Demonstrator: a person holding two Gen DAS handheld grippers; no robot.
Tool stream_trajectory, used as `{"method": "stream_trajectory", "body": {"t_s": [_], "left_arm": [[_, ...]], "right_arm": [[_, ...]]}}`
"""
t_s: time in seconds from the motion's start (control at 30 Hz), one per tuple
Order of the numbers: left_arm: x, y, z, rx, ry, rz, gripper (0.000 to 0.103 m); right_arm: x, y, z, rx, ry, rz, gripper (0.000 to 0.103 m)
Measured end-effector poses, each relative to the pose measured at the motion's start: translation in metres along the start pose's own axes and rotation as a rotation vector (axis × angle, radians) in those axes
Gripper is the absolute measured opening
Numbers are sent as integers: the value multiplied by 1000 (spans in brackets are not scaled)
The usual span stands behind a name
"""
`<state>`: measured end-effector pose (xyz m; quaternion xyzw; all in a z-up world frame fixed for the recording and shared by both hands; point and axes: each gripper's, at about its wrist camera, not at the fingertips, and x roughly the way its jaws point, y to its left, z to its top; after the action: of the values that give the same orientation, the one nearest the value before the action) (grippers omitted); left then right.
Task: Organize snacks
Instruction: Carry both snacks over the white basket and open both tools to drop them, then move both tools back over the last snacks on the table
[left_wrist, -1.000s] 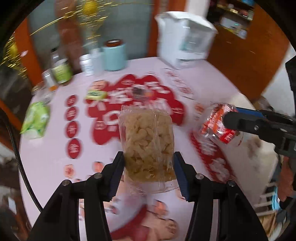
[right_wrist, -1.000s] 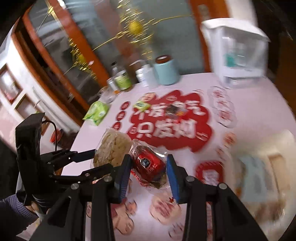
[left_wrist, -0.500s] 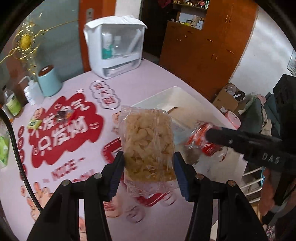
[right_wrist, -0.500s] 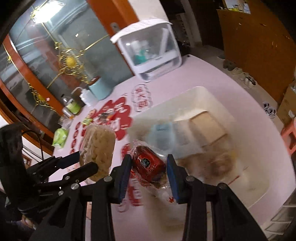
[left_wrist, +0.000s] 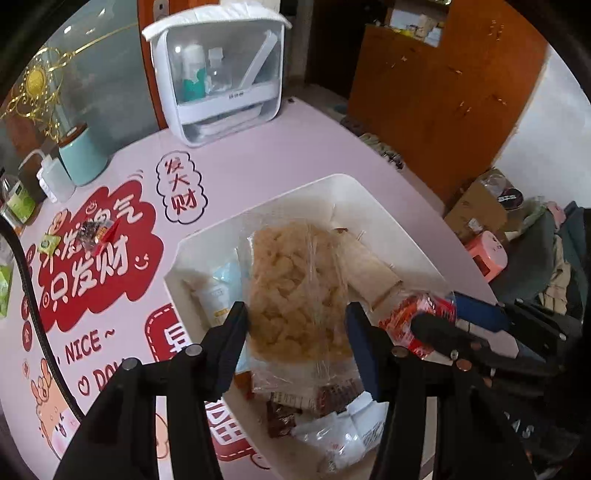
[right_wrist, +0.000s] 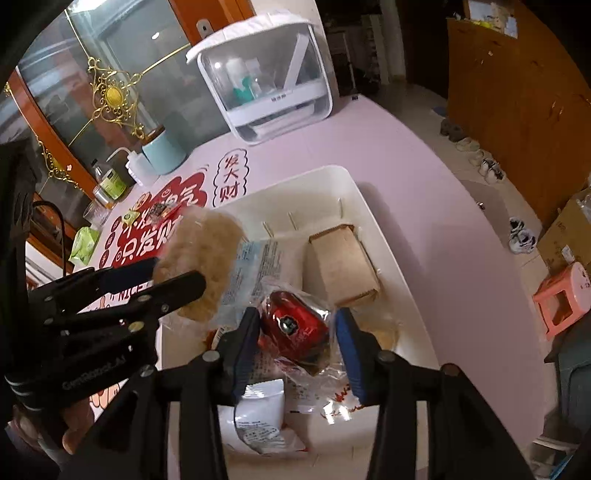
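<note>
My left gripper (left_wrist: 295, 325) hangs over the white bin (left_wrist: 343, 181) with a clear bag of pale puffed snacks (left_wrist: 295, 295) upright between its pads. Its jaws are opening, and the pads still touch the bag's sides. Just to the right, my right gripper (right_wrist: 295, 325) holds a red snack packet in clear wrap (right_wrist: 291, 321) over the same bin (right_wrist: 332, 170). Its jaws are opening too, with the wrapper still filling the gap. The left gripper (right_wrist: 177, 273) and puffed bag (right_wrist: 207, 243) show at the left of the right wrist view. The right gripper (left_wrist: 436, 310) and red packet (left_wrist: 406, 317) show beside the left one.
In the bin lie a brown paper packet (right_wrist: 343, 266), a light-blue packet (right_wrist: 266, 266) and a white packet (right_wrist: 258, 417). A white storage case (left_wrist: 218, 74) and a teal cup (left_wrist: 79, 155) stand at the back. Small snacks (left_wrist: 92, 232) lie on the red mat; the table edge runs right of the bin.
Both grippers have travelled right from over the red mat to above the white bin, each carrying its packet. Both pairs of fingers stand slightly wider than before.
</note>
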<state>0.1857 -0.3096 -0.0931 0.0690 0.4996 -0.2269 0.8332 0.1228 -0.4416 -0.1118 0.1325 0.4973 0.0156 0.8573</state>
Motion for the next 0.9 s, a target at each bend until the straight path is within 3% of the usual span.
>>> {"method": "stream_trajectory", "body": {"t_s": [0.23, 0.57, 0.9], "left_arm": [[2, 11, -1, -84, 4, 29, 77], [-30, 44, -23, -173, -15, 105, 78], [-59, 70, -68, -238, 15, 176, 78]], "right_arm": [[9, -10, 2, -9, 21, 42, 48], [6, -8, 8, -5, 7, 104, 48], [-10, 2, -4, -43, -19, 134, 48]]}}
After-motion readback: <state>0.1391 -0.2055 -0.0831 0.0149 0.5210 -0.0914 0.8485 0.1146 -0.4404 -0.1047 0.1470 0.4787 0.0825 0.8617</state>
